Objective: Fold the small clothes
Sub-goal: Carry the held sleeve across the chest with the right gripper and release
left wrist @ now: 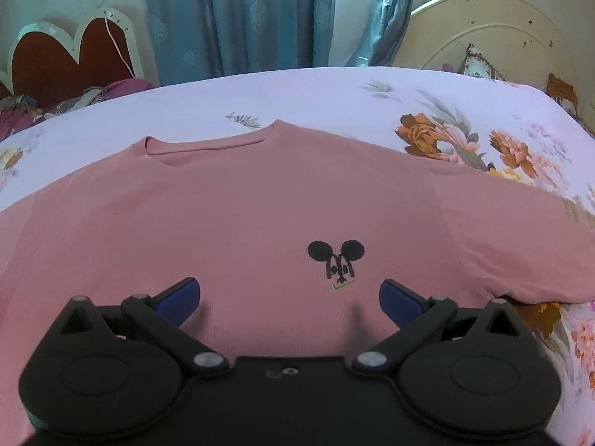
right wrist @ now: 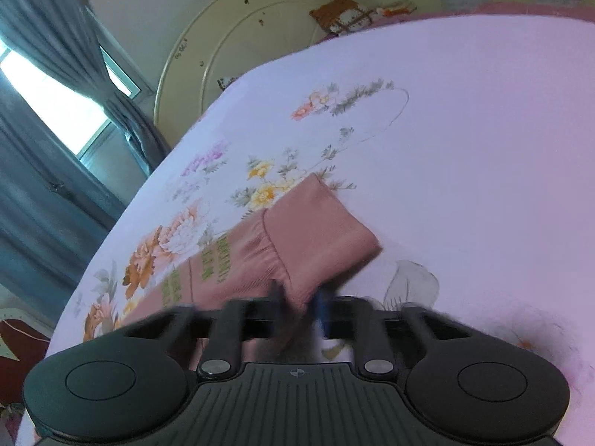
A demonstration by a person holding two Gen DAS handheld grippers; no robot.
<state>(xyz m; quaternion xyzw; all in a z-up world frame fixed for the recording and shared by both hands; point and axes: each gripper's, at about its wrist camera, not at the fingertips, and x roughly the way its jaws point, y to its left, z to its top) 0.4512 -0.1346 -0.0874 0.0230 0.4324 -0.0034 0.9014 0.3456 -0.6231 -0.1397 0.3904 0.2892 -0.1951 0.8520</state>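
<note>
A pink sweatshirt [left wrist: 241,204] with a small black mouse-head emblem [left wrist: 336,260] lies flat, front up, on the floral bedsheet [left wrist: 297,93], collar away from me. My left gripper [left wrist: 290,297] is open and empty, hovering low over the shirt's chest just below the emblem. In the right wrist view, the shirt's sleeve with a ribbed cuff [right wrist: 316,230] lies stretched out on the sheet. My right gripper [right wrist: 301,304] is shut on the near edge of the cuff; the fingers are blurred by motion.
A cream round headboard [left wrist: 483,37] stands at the bed's right end, with a patterned pillow [left wrist: 479,65] against it. Blue curtains [left wrist: 238,18] and a window lie beyond the far edge. A red heart-shaped headboard [left wrist: 67,59] and loose fabric sit at the left.
</note>
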